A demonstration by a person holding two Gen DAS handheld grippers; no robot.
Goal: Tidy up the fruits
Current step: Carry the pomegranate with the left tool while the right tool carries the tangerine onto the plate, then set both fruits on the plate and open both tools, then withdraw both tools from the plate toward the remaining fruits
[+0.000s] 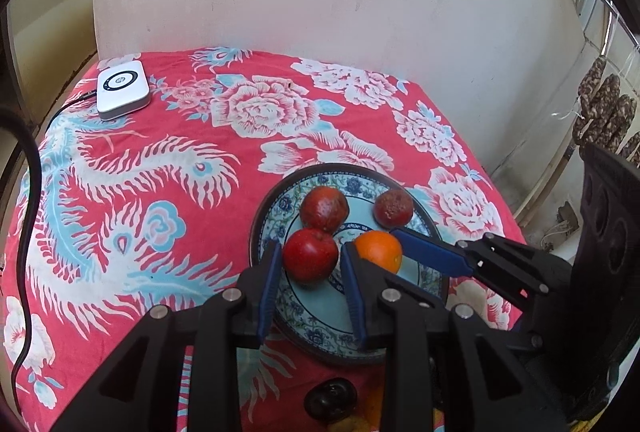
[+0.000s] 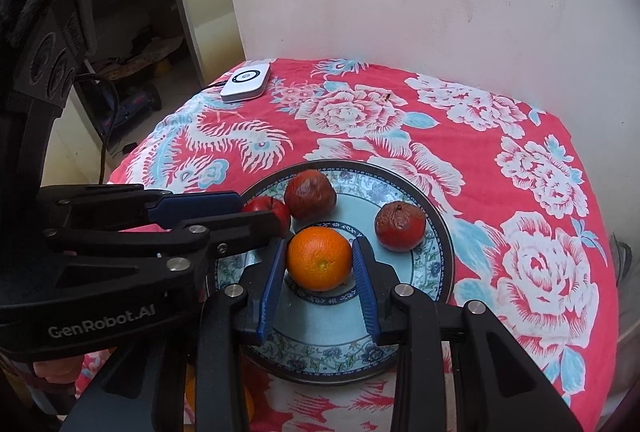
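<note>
Your left gripper (image 1: 308, 264) is clamped on the red apple (image 1: 310, 254), lower centre of the left wrist view. Your right gripper (image 2: 320, 264) grips the orange (image 2: 319, 258), pads against both flanks, centre of the right wrist view. Both fruits sit on the patterned plate (image 2: 432, 272), touching or nearly touching each other.

Handling, as I judge it:
- Apple — firm, smooth, waxy skin, so it may slip. Hold across the widest part, not near the stem.
- Orange — round, slight give, pebbled peel grips better. Squeeze at the equator and don't crush it.
- The two wrinkled dark fruits (image 2: 400, 226) further up the plate look overripe and soft, so take them gently.
- The plate is ceramic and breakable. Lift the fruit clear of the rim and mind your grippers, which are crowded together.
</note>
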